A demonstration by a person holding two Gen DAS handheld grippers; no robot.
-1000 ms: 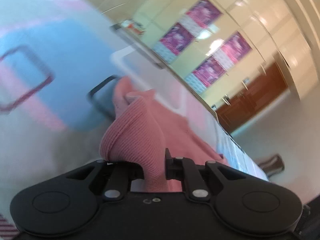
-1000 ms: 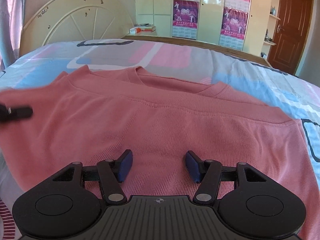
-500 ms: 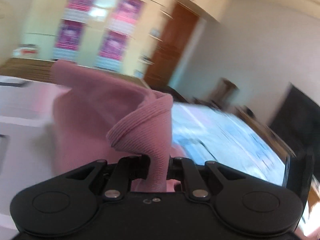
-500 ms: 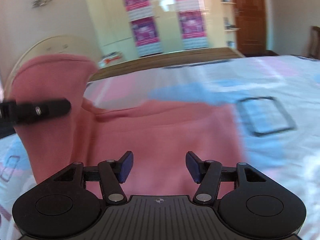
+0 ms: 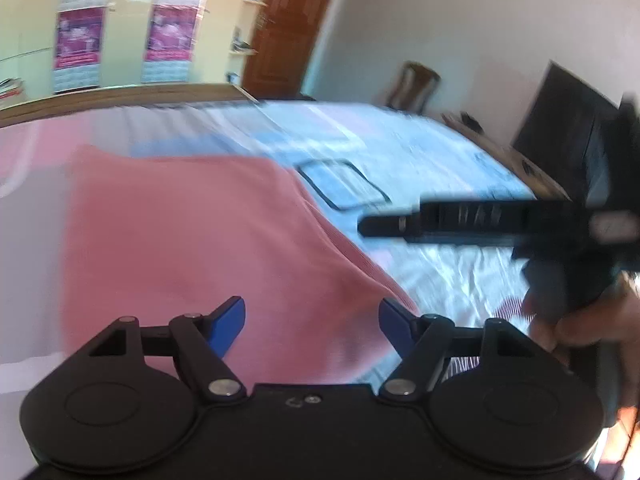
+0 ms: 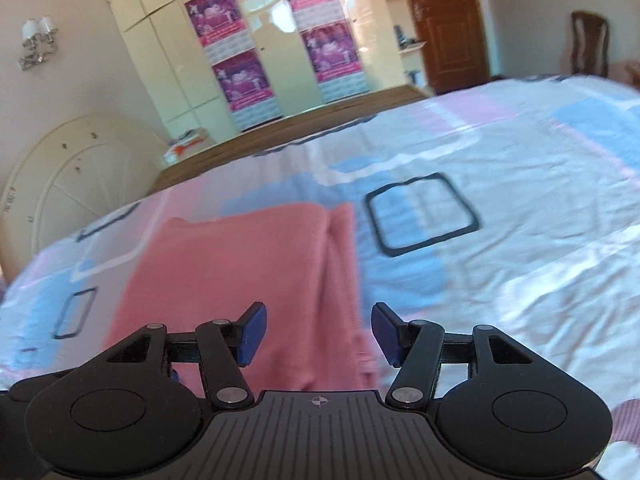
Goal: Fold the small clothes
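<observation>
The pink sweater [image 6: 256, 280] lies folded on the bed [image 6: 520, 216], one side doubled over so a layered edge runs down its right. Both the left claw [image 5: 312, 320] and the right claw [image 6: 318, 330] hover over it with jaws spread wide and nothing between them, probably freed to take fresh corners for the next fold. In the blurred left view, the right claw's tool crosses above the bedsheet, apparently clear of the cloth.

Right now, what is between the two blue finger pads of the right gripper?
In the right wrist view, the right gripper is open, and the folded pink knit sweater on the patterned bedsheet shows in the gap; nothing is gripped.
</observation>
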